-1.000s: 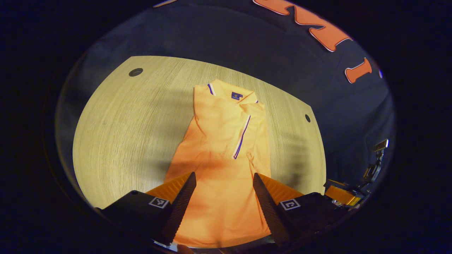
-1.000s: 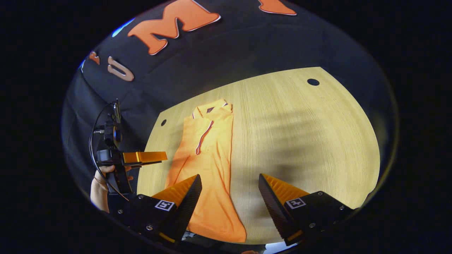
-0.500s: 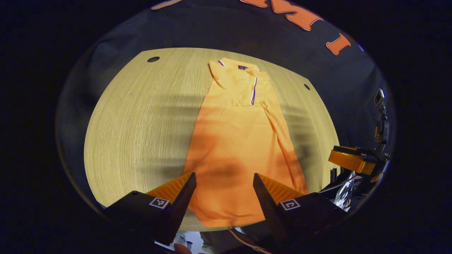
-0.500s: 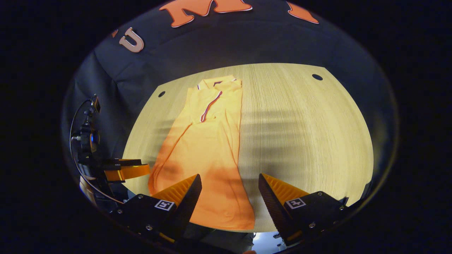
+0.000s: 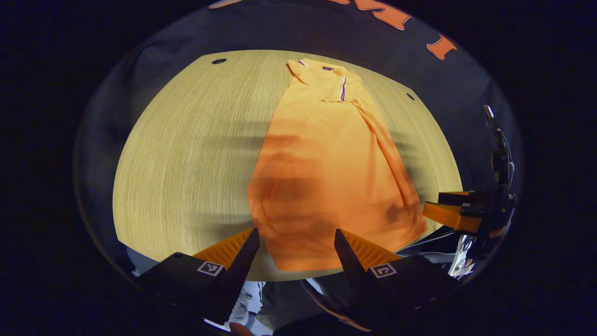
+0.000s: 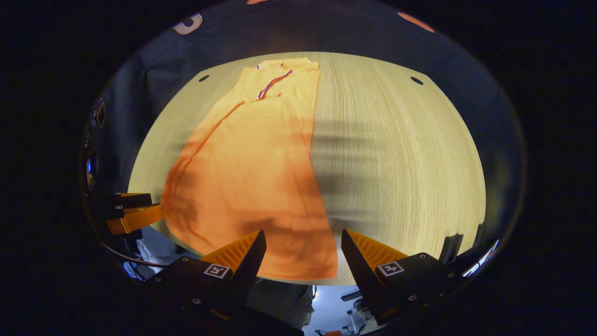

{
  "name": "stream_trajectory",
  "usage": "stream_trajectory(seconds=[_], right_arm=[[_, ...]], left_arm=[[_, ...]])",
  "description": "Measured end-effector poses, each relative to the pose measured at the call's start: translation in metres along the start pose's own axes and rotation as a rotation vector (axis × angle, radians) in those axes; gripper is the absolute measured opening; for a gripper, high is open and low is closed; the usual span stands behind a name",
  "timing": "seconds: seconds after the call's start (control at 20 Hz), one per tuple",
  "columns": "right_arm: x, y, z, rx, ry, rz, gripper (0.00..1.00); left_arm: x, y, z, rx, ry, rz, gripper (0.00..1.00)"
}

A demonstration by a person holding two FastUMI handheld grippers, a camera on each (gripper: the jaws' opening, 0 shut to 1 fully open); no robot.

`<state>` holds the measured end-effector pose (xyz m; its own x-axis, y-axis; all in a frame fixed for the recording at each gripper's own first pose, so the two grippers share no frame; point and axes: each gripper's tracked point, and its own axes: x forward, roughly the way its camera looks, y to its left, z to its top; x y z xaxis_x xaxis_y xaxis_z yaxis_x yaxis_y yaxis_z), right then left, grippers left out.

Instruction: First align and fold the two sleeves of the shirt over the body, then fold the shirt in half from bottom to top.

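Shirt (image 5: 322, 172) lay lengthwise on table (image 5: 186, 154), collar far, hem nearest both tongs; left tongs (image 5: 295, 242) and right tongs (image 6: 302, 245) gaped empty over hem.

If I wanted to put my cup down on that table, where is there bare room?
In the right gripper view, the wide stretch of table beside the shirt is bare out to the table's rim. In the left gripper view, another bare stretch borders the shirt's other long edge. The near edge is crowded: both open grippers hover by the hem.
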<state>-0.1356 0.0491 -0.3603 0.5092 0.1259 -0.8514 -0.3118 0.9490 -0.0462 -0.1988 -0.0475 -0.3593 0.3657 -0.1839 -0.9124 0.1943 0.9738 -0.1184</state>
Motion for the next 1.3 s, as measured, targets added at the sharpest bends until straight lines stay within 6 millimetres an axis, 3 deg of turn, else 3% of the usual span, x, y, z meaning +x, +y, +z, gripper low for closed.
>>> stream_trajectory(seconds=[0.2,0.45,0.75,1.1,1.2,1.25,1.3], right_arm=[[0.015,0.001,-0.021,-0.02,0.064,-0.022,0.99],[0.032,-0.007,-0.036,-0.048,0.12,-0.071,0.99],[0.04,-0.005,-0.038,-0.07,0.163,-0.055,0.99],[0.041,-0.002,-0.037,-0.079,0.165,-0.056,0.98],[0.04,0.001,-0.038,-0.069,0.159,-0.055,0.92],[0.039,0.005,-0.039,-0.067,0.157,-0.055,0.83],[0.036,0.009,-0.04,-0.06,0.149,-0.054,0.7]], left_arm=[[0.006,-0.004,-0.023,0.026,0.042,0.03,0.98],[0.022,-0.009,-0.038,0.01,0.105,0.058,0.98],[0.036,0.001,-0.049,0.034,0.154,0.172,0.95],[0.034,-0.005,-0.054,0.005,0.169,0.222,0.98],[0.034,-0.003,-0.051,0.013,0.146,0.22,0.95],[0.034,-0.004,-0.046,0.022,0.129,0.215,0.98],[0.037,-0.004,-0.047,0.041,0.125,0.21,0.93]])
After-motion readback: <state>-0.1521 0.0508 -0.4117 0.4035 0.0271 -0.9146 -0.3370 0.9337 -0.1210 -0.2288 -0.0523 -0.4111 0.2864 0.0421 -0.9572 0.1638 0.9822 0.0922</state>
